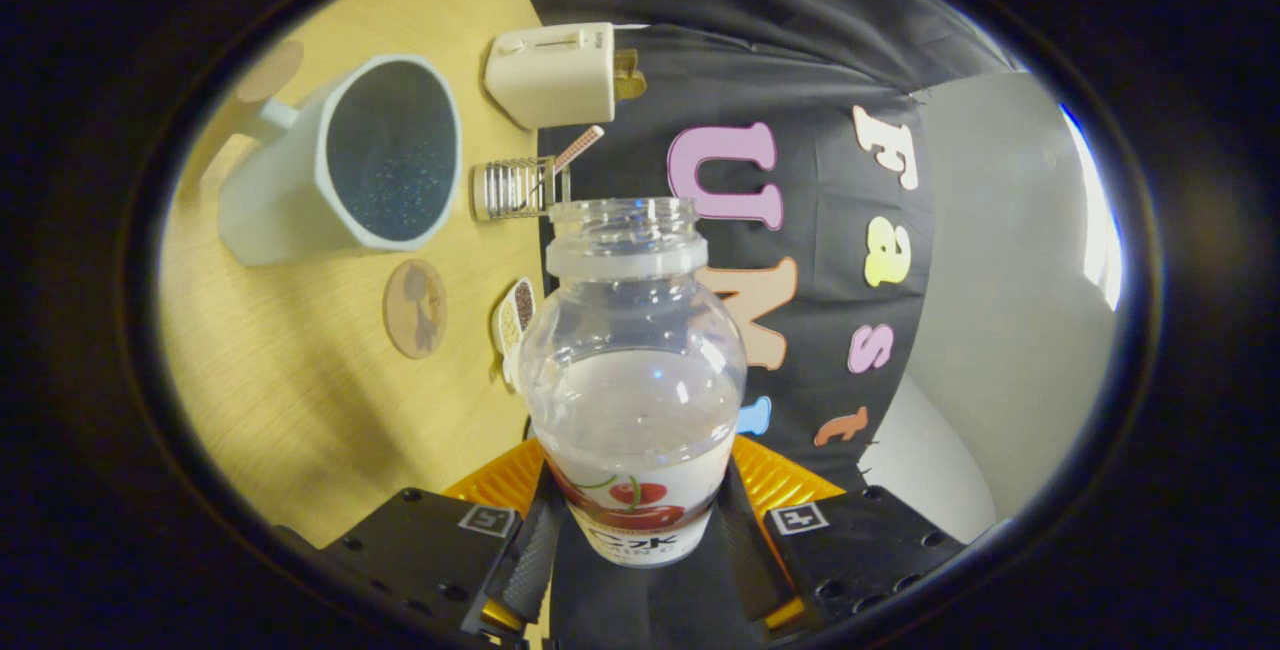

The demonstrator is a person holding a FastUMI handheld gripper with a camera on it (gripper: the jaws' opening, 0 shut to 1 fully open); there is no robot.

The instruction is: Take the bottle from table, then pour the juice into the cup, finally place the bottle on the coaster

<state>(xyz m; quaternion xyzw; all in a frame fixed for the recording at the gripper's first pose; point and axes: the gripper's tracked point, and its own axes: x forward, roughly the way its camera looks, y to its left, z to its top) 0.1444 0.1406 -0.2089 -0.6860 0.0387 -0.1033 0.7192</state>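
A clear plastic bottle (pixel 632 370) with no cap and a cherry label is held between my fingers, my gripper (pixel 636 530) shut on its lower body. Whitish liquid fills about its lower half. The view is rolled sideways, so the wooden table (pixel 300 400) stands like a wall beside the bottle. A pale cup (pixel 345 162) with a dark speckled inside and a handle sits on that table, beyond and beside the bottle's mouth. A round brown coaster (pixel 415 309) lies on the table between the cup and my fingers.
A cream toaster (pixel 553 73) stands at the table's back edge near the cup. A small wire rack (pixel 515 188) with a striped stick is beside it. A small patterned dish (pixel 514 322) lies close to the bottle. A second brown disc (pixel 270 70) lies beyond the cup's handle.
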